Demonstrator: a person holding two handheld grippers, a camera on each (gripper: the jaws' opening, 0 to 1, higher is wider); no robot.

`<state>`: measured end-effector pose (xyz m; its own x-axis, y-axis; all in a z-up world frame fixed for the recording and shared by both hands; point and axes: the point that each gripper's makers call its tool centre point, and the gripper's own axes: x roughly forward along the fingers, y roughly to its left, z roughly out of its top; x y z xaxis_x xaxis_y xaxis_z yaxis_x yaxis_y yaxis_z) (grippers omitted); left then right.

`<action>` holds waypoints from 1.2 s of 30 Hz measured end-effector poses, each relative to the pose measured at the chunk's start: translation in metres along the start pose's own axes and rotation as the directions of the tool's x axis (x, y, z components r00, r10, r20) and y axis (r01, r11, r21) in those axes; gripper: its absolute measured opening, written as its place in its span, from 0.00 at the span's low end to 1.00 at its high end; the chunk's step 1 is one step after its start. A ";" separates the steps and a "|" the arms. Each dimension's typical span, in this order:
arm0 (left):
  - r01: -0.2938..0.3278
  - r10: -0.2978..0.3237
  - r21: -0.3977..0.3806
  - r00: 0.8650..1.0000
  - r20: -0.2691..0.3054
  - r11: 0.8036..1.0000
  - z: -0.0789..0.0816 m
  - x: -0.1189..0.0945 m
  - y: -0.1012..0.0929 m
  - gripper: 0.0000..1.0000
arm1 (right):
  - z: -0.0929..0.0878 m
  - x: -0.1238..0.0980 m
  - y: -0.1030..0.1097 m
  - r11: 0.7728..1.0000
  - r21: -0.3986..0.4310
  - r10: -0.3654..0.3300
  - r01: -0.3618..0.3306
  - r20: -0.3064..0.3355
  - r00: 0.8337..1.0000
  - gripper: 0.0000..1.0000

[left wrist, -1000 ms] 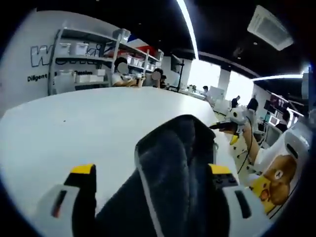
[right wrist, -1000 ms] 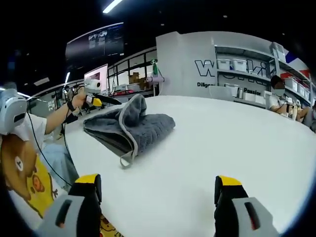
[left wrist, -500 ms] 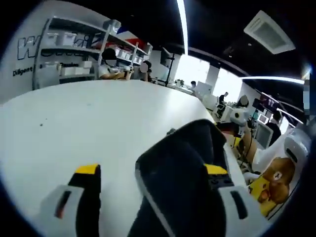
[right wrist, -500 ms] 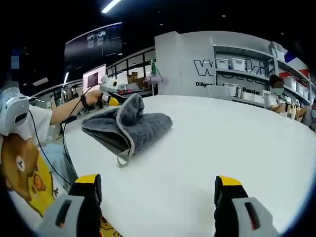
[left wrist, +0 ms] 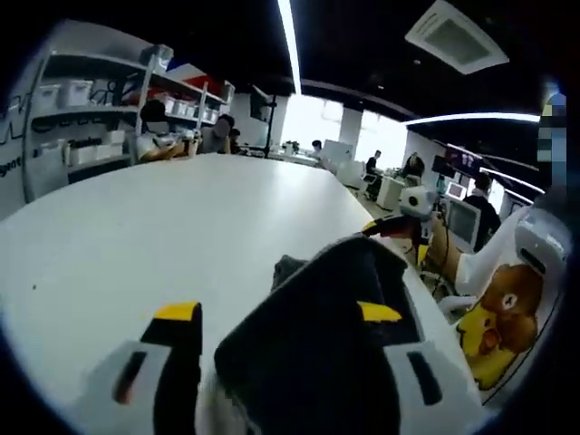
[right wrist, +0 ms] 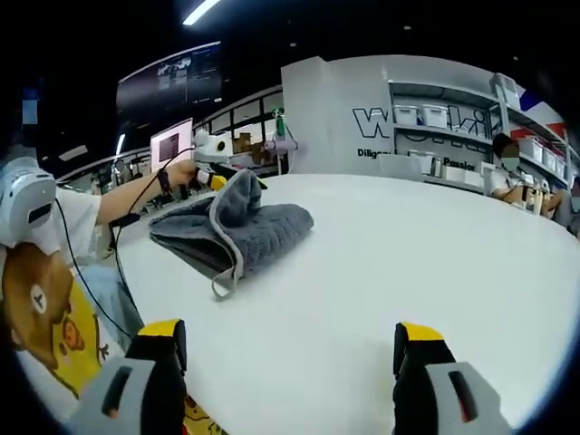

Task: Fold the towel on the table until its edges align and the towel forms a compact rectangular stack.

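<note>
The grey towel [right wrist: 231,228] is lying bunched on the white worktop [right wrist: 381,281], near its edge beside the person in the bear-print shirt [right wrist: 41,299]. In the right gripper view, the left gripper [right wrist: 237,174] is holding a raised fold of the towel above the rest of the heap. In the left gripper view, the dark cloth [left wrist: 317,353] is rising between that gripper's fingers [left wrist: 178,313], which are clamping it. The right gripper [right wrist: 290,340] is hovering over bare worktop, well apart from the towel, its fingers [right wrist: 163,331] spread wide and gripping nothing.
</note>
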<state>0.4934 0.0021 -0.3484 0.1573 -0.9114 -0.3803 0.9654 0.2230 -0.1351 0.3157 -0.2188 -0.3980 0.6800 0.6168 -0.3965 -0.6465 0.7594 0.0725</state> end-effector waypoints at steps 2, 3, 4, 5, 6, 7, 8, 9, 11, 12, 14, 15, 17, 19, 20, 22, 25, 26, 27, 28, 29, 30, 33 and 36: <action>0.004 -0.004 -0.003 1.000 -0.009 1.000 -0.001 0.002 0.001 0.55 | 0.001 -0.002 0.000 1.000 0.000 0.001 -0.001 0.005 1.000 0.99; 0.008 -0.008 -0.010 1.000 -0.012 1.000 -0.002 0.003 0.001 0.52 | 0.001 -0.003 0.001 1.000 0.000 0.002 -0.002 0.006 1.000 0.99; 0.008 -0.008 -0.014 1.000 -0.015 1.000 -0.003 0.003 0.003 0.47 | 0.001 -0.004 0.001 1.000 0.000 0.003 -0.003 0.008 1.000 0.99; 0.006 -0.006 -0.016 1.000 -0.018 1.000 -0.004 0.003 0.004 0.44 | 0.001 -0.005 0.001 1.000 0.001 0.003 -0.003 0.010 1.000 0.99; 0.001 -0.002 -0.020 1.000 -0.023 1.000 -0.006 0.003 0.007 0.42 | 0.001 -0.005 0.001 1.000 0.002 0.002 -0.002 0.011 1.000 0.99; -0.001 0.001 -0.023 1.000 -0.022 1.000 -0.007 0.002 0.009 0.39 | 0.000 -0.006 0.000 1.000 0.002 0.000 0.000 0.012 1.000 0.99; -0.003 0.003 -0.031 1.000 -0.018 1.000 -0.007 0.001 0.012 0.37 | 0.000 -0.007 0.000 1.000 0.002 -0.003 0.003 0.012 1.000 0.99; -0.006 0.005 -0.034 1.000 -0.019 0.999 -0.007 0.001 0.014 0.35 | 0.000 -0.008 -0.001 1.000 0.002 -0.005 0.005 0.011 1.000 0.99; -0.012 0.011 -0.042 1.000 -0.024 0.999 -0.009 0.001 0.020 0.31 | -0.001 -0.009 -0.002 1.000 0.005 -0.008 0.008 0.014 1.000 0.99; -0.014 0.013 -0.045 0.999 -0.033 0.999 -0.011 0.001 0.022 0.29 | -0.001 -0.009 -0.002 1.000 0.007 -0.010 0.010 0.015 1.000 0.99; -0.029 0.026 -0.048 0.998 -0.061 0.998 -0.017 0.001 0.028 0.28 | -0.002 -0.010 -0.003 1.000 0.008 -0.012 0.012 0.016 1.000 0.98; -0.036 0.033 -0.048 0.997 -0.067 0.998 -0.019 0.000 0.031 0.28 | -0.002 -0.011 -0.003 1.000 0.008 -0.013 0.013 0.015 1.000 0.98; -0.040 0.036 -0.059 0.996 -0.076 0.997 -0.024 -0.002 0.035 0.28 | -0.003 -0.011 -0.004 1.000 0.009 -0.015 0.015 0.016 1.000 0.98; -0.039 0.034 -0.068 0.996 -0.079 0.997 -0.027 -0.002 0.036 0.28 | -0.003 -0.012 -0.004 1.000 0.010 -0.017 0.017 0.016 1.000 0.98; -0.037 0.032 -0.071 0.996 -0.082 0.997 -0.028 -0.002 0.036 0.28 | -0.004 -0.012 -0.005 1.000 0.011 -0.019 0.019 0.015 1.000 0.98; -0.031 0.024 -0.072 0.996 -0.092 0.997 -0.031 -0.001 0.036 0.27 | -0.004 -0.011 -0.006 1.000 0.014 -0.021 0.021 0.015 1.000 0.98; -0.015 0.008 -0.074 0.995 -0.100 0.997 -0.034 0.001 0.033 0.26 | -0.004 -0.010 -0.005 1.000 0.014 -0.020 0.019 0.014 1.000 0.98; -0.009 0.001 -0.074 0.995 -0.099 0.997 -0.034 0.002 0.032 0.25 | -0.004 -0.009 -0.004 1.000 0.014 -0.017 0.017 0.015 1.000 0.98; -0.003 -0.004 -0.077 0.995 -0.099 0.997 -0.034 0.003 0.031 0.22 | -0.004 -0.009 -0.004 1.000 0.015 -0.014 0.014 0.016 1.000 0.98; 0.002 -0.010 -0.077 0.995 -0.099 0.997 -0.034 0.004 0.030 0.20 | -0.005 -0.008 -0.003 1.000 0.014 -0.011 0.011 0.015 1.000 0.98; 0.007 -0.014 -0.077 0.995 -0.099 0.997 -0.034 0.004 0.029 0.20 | -0.005 -0.008 -0.003 1.000 0.013 -0.010 0.010 0.015 1.000 0.98; 0.009 -0.017 -0.077 0.995 -0.100 0.997 -0.034 0.005 0.029 0.18 | -0.005 -0.008 -0.003 1.000 0.013 -0.009 0.009 0.015 1.000 0.98; -0.003 -0.005 -0.083 0.995 -0.104 0.997 -0.036 0.005 0.032 0.12 | -0.004 -0.008 -0.003 1.000 0.010 -0.008 0.008 0.017 1.000 0.97; -0.020 0.011 -0.094 0.995 -0.097 0.995 -0.036 0.003 0.033 0.09 | -0.003 -0.009 -0.003 1.000 0.011 -0.011 0.011 0.022 1.000 0.97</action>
<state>0.5187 0.0196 -0.3867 0.1468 -0.8712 -0.4684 0.9382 0.2727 -0.2133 0.3106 -0.2274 -0.3974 0.6945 0.6126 -0.3774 -0.6353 0.7683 0.0780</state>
